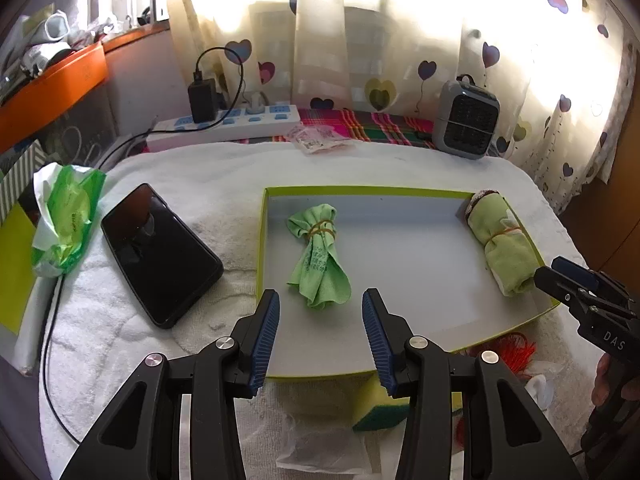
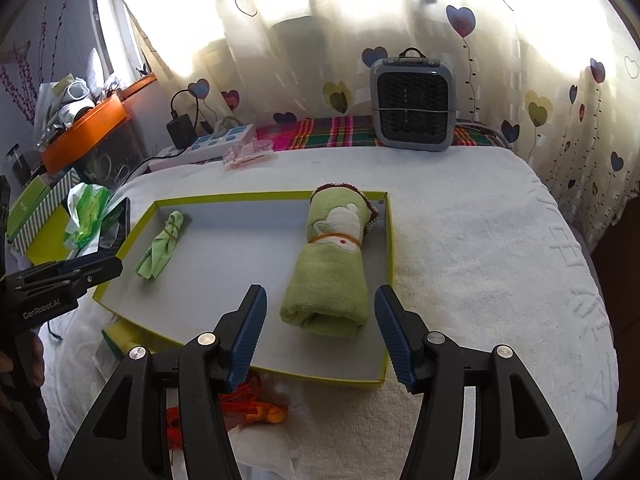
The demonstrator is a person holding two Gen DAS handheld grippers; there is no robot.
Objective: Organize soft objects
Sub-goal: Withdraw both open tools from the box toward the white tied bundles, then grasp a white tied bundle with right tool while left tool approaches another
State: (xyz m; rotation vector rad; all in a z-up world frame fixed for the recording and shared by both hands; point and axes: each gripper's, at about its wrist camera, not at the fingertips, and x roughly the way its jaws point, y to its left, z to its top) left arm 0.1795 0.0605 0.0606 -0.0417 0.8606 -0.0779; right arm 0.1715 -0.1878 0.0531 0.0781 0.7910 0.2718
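A shallow green-rimmed tray [image 1: 262, 240] [image 2: 386, 240] lies on the white towel. A thin green cloth bundle [image 1: 320, 260] [image 2: 162, 246] tied with a rubber band lies at its left. A thick rolled green towel [image 1: 502, 248] [image 2: 332, 276], also banded, lies at its right. My left gripper [image 1: 320, 304] is open and empty just in front of the thin bundle. My right gripper [image 2: 320, 300] is open and empty, its fingers either side of the roll's near end, not touching. Each gripper shows at the edge of the other view [image 1: 560, 280] [image 2: 100, 268].
A black phone [image 1: 160, 252] and a green tissue pack [image 1: 64, 216] lie left of the tray. A power strip [image 1: 224, 124] and small grey heater [image 2: 414, 104] stand at the back. A yellow-green sponge [image 1: 380, 412], orange netting [image 2: 256, 408] and white tissue lie in front of the tray.
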